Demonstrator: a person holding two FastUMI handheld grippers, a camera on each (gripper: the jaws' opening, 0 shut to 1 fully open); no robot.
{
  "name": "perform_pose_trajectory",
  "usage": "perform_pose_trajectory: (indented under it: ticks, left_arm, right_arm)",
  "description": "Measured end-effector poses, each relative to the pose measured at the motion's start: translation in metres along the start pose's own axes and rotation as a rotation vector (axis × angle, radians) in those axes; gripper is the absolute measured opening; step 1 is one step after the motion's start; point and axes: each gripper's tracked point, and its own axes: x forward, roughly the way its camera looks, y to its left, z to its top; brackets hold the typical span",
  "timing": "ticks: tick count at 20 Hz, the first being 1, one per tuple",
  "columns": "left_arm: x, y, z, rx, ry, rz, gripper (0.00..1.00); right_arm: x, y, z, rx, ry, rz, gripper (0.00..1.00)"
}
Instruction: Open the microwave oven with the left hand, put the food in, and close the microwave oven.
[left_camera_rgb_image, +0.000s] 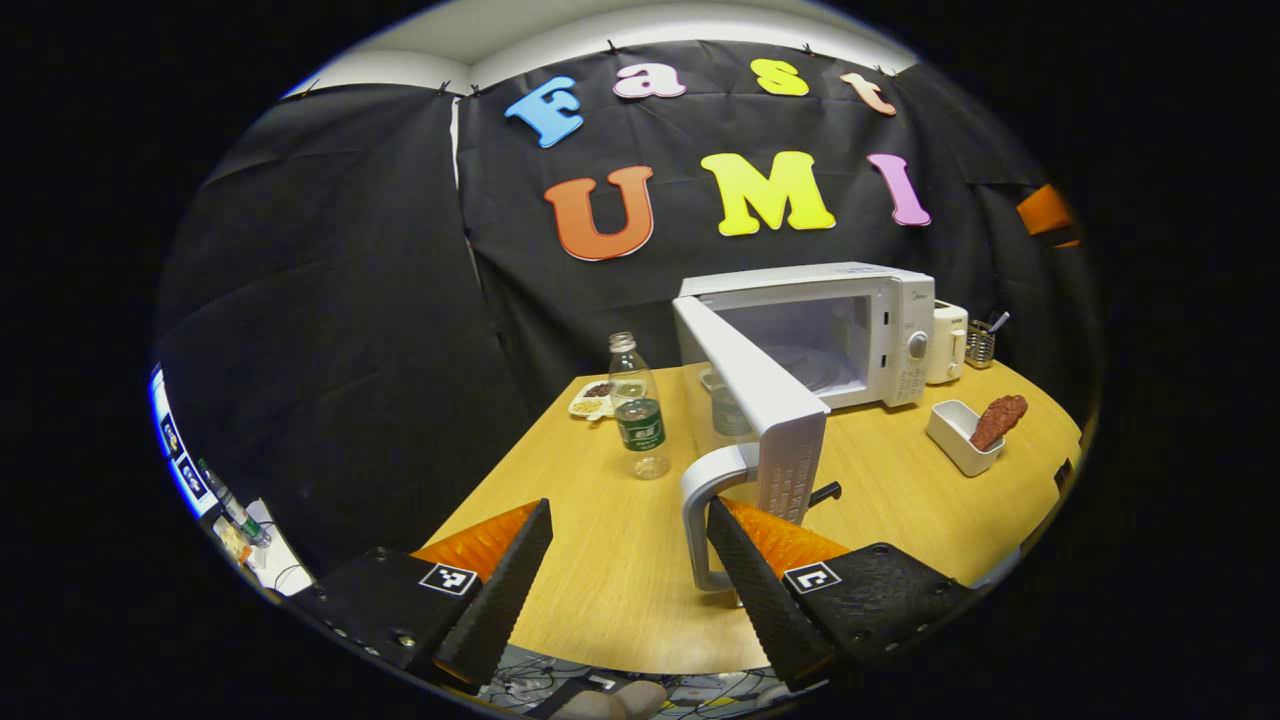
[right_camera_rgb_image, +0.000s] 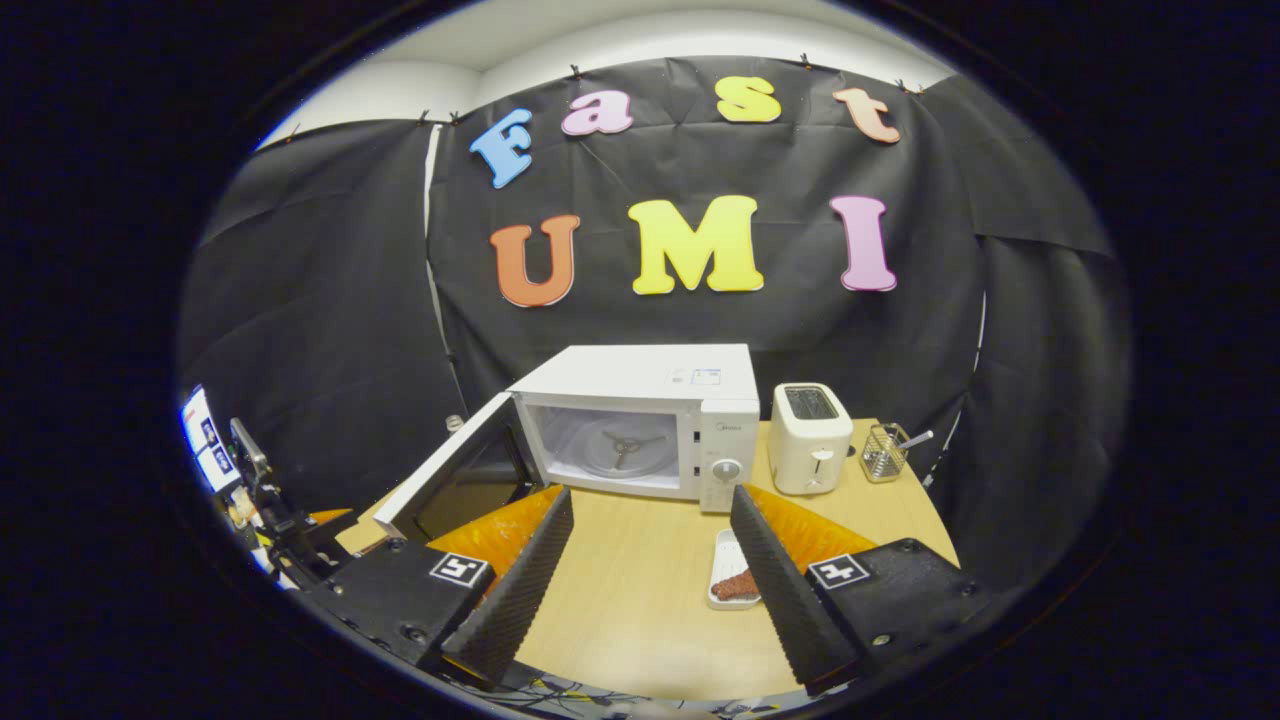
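The microwave oven (left_camera_rgb_image: 850, 330) stands at the back of the wooden surface (left_camera_rgb_image: 600, 560), against the black cloth wall, and its door (left_camera_rgb_image: 760, 400) is swung wide open toward the front. Through the right gripper view the cavity is bare to see, with the turntable (right_camera_rgb_image: 620, 450) lying flat inside. The door's curved handle (left_camera_rgb_image: 705, 510) hangs at the free edge, and in the left gripper view it sits just beside the inner face of the left gripper's (left_camera_rgb_image: 630, 570) right-hand finger; I cannot tell whether the two touch. That gripper's fingers are spread wide apart with nothing between them but bare wood.

The food (left_camera_rgb_image: 998, 420), a brown piece, leans in a small white tray (left_camera_rgb_image: 960, 440) on the surface, out in front of the oven's control side and apart from it. In the right gripper view the same tray lies low and close, just beside the inner edge of the right gripper's (right_camera_rgb_image: 650, 570) right-hand finger, partly hidden behind it. Those fingers too are parted wide and hold nothing.

Beside the oven, on its control side, stands a white toaster (right_camera_rgb_image: 810, 438), and past that a small wire holder (right_camera_rgb_image: 885, 452) with a utensil in it. On the door side a clear plastic bottle (left_camera_rgb_image: 636, 405) stands upright, with a shallow dish of snacks (left_camera_rgb_image: 592, 400) behind it.
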Motion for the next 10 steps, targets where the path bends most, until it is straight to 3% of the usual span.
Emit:
perform_pose_trajectory:
  ticks: [3, 4, 10]
  left_arm:
    - [0.003, 0.030, -0.003, 0.015, 0.000, 0.061, 0.95]
    - [0.004, 0.041, -0.003, 0.014, -0.001, 0.083, 0.95]
    - [-0.012, 0.063, 0.001, 0.021, 0.004, 0.157, 0.95]
  right_arm:
    - [0.007, -0.019, -0.014, -0.008, 0.017, -0.038, 1.00]
    - [0.010, -0.027, -0.019, -0.009, 0.023, -0.049, 0.96]
    - [0.040, -0.093, -0.073, 0.015, 0.134, -0.104, 1.00]
